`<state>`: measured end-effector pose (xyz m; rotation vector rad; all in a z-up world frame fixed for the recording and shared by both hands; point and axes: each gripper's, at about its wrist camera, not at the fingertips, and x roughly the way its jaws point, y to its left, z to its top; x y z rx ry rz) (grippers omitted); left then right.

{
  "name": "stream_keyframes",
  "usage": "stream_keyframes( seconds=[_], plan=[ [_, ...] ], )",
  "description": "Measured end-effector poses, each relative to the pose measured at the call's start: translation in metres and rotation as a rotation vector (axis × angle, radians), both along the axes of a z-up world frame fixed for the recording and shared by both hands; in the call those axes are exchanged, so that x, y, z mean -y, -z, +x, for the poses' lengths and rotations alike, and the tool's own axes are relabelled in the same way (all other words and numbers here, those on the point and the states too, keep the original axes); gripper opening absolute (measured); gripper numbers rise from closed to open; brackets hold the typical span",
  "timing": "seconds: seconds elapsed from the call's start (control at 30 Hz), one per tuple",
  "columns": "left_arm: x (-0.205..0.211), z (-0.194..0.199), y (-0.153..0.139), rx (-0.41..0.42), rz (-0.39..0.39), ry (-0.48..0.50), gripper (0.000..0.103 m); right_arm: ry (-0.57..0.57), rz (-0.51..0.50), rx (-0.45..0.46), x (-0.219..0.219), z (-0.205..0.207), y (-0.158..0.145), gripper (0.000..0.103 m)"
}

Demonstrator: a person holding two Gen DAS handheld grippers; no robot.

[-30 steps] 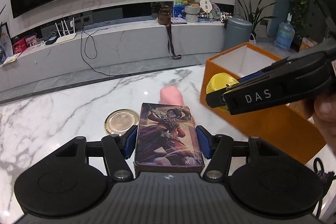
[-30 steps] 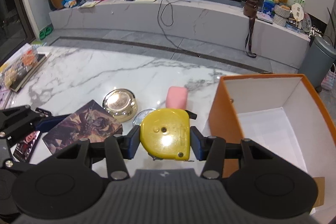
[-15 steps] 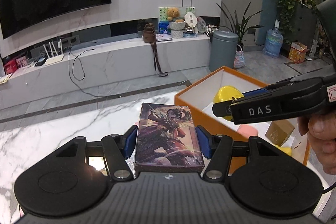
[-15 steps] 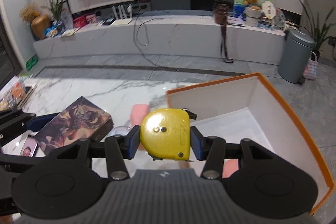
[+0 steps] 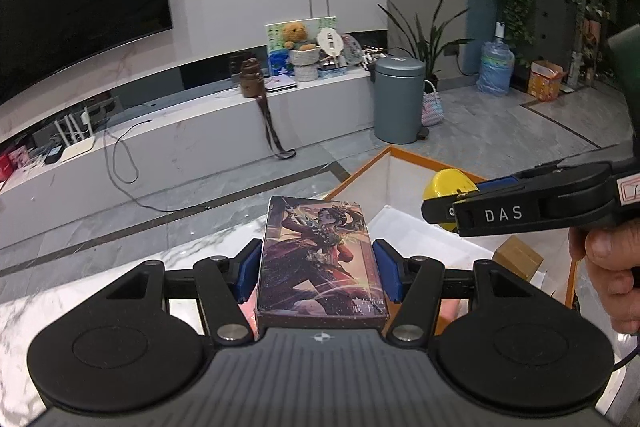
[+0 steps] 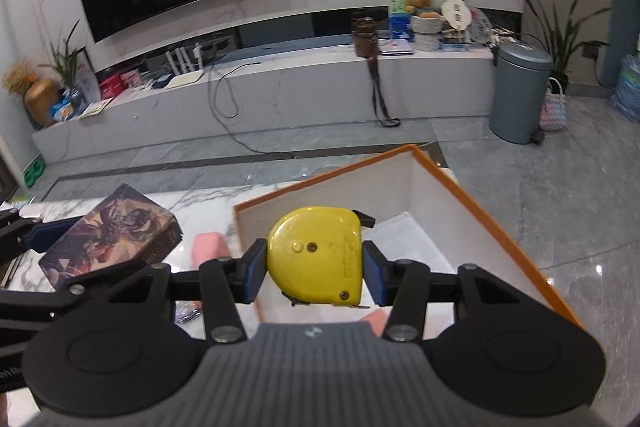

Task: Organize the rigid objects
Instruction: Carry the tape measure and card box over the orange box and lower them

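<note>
My left gripper (image 5: 318, 273) is shut on a printed card box (image 5: 320, 259) with a dark figure illustration, held in the air by the near left corner of the orange box (image 5: 400, 151). My right gripper (image 6: 316, 271) is shut on a yellow tape measure (image 6: 318, 255) and holds it above the open orange box (image 6: 500, 235), over its white inside. In the left wrist view the right gripper (image 5: 452, 211) comes in from the right with the tape measure (image 5: 450, 187). The card box (image 6: 108, 239) shows at left in the right wrist view.
The orange box holds a small brown carton (image 5: 518, 257) and a pink item (image 6: 378, 319). A pink block (image 6: 208, 247) lies on the white marble table (image 6: 192, 199) left of the box. Beyond the table edge are grey floor and a TV bench.
Both grippers have risen and moved right toward the orange box. The tape measure went from beside the box to over its inside. The card box went from over the table to the box's corner.
</note>
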<state>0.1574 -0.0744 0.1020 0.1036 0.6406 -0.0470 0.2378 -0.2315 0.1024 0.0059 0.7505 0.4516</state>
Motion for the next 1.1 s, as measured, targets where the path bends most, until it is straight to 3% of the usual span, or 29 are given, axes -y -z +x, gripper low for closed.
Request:
stream_keyframes(
  seconds=[0.43, 1.1],
  plan=[
    [0.027, 0.06, 0.015, -0.097, 0.013, 0.123, 0.068, 0.135, 0.044, -0.078, 0.039, 0.034, 0.025, 0.05],
    [0.059, 0.127, 0.084, -0.317, 0.179, 0.298, 0.068, 0.292, 0.11, -0.215, 0.05, 0.08, 0.072, 0.05]
  ],
)
